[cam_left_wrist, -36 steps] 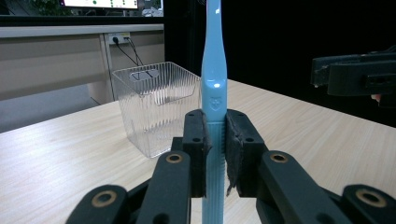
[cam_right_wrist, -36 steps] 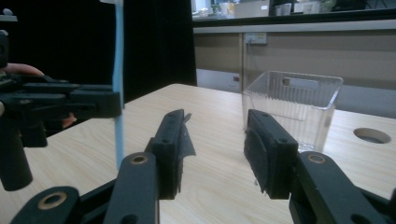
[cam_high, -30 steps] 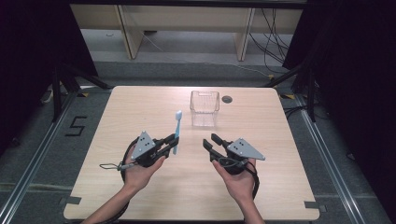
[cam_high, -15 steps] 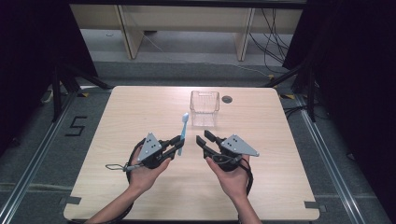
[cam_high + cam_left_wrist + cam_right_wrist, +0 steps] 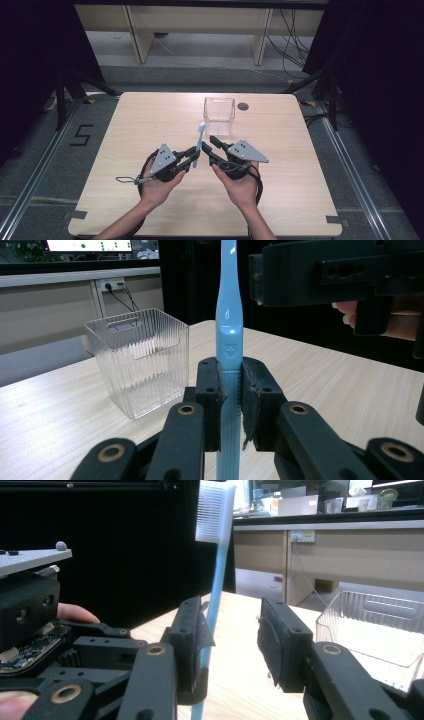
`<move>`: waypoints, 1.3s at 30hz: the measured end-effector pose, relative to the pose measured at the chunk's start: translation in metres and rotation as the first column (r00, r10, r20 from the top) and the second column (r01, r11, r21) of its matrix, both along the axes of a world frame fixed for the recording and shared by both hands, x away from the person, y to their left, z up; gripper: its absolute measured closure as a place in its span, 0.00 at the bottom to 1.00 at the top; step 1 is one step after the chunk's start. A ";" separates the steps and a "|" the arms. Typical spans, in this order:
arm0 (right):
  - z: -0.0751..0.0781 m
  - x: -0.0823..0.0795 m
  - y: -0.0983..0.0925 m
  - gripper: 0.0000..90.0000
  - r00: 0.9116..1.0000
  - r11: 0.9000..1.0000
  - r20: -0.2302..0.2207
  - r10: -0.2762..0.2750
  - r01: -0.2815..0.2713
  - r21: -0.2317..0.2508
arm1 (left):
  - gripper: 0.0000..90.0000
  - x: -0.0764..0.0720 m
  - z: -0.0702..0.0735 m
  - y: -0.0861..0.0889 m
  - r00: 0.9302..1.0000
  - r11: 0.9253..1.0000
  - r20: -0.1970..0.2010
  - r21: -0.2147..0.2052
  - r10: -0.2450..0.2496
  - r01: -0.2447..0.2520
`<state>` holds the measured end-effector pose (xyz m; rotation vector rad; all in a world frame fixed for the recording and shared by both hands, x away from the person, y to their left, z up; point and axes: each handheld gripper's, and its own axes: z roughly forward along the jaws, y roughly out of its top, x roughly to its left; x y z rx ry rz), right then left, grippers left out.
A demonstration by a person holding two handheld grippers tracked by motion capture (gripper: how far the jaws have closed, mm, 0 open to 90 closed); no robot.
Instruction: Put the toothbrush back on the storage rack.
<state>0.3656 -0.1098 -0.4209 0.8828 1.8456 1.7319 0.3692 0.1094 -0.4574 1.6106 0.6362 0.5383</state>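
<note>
A light blue toothbrush (image 5: 200,142) stands upright over the table's middle, its white bristles (image 5: 214,511) at the top. My left gripper (image 5: 194,153) is shut on its handle (image 5: 229,340), a pad pressing on each side. My right gripper (image 5: 209,146) faces it from the right, and its jaws, which have just been closing, are still apart. In the right gripper view the handle (image 5: 216,587) runs close by the left pad (image 5: 189,630), while the right pad (image 5: 280,640) stands well clear of it.
A clear ribbed plastic bin (image 5: 219,115) stands empty at the back of the wooden table (image 5: 145,120), just beyond the grippers. A small dark round hole (image 5: 243,106) lies right of the bin. Shelving and cables stand past the far edge.
Both hands have drawn together toward the table's middle. The left gripper carried the toothbrush rightward, and the right gripper came left until its jaws reached the handle.
</note>
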 end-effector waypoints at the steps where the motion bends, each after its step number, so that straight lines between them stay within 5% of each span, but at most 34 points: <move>1: 0.000 -0.001 0.002 0.69 1.000 1.000 -0.027 -0.002 0.002 0.020 | 0.87 0.000 0.000 0.000 1.000 1.000 -0.001 -0.001 0.001 -0.001; 5: 0.000 0.001 0.005 0.70 1.000 1.000 -0.015 0.001 -0.001 0.018 | 0.87 0.000 -0.001 -0.003 1.000 1.000 0.009 -0.023 -0.006 0.006; 18: 0.000 0.001 0.011 0.74 0.999 1.000 -0.041 0.007 -0.006 0.025 | 0.87 -0.002 0.000 -0.004 1.000 1.000 -0.005 -0.007 -0.002 0.002; 26: -0.001 0.005 0.012 0.78 1.000 1.000 -0.007 0.008 -0.008 0.005 | 0.87 -0.003 -0.001 -0.005 1.000 1.000 -0.003 -0.006 -0.005 0.005; 39: -0.001 0.006 0.014 0.88 1.000 1.000 -0.018 0.016 -0.016 0.014 | 0.87 -0.003 -0.001 -0.007 1.000 1.000 -0.009 -0.006 -0.006 0.006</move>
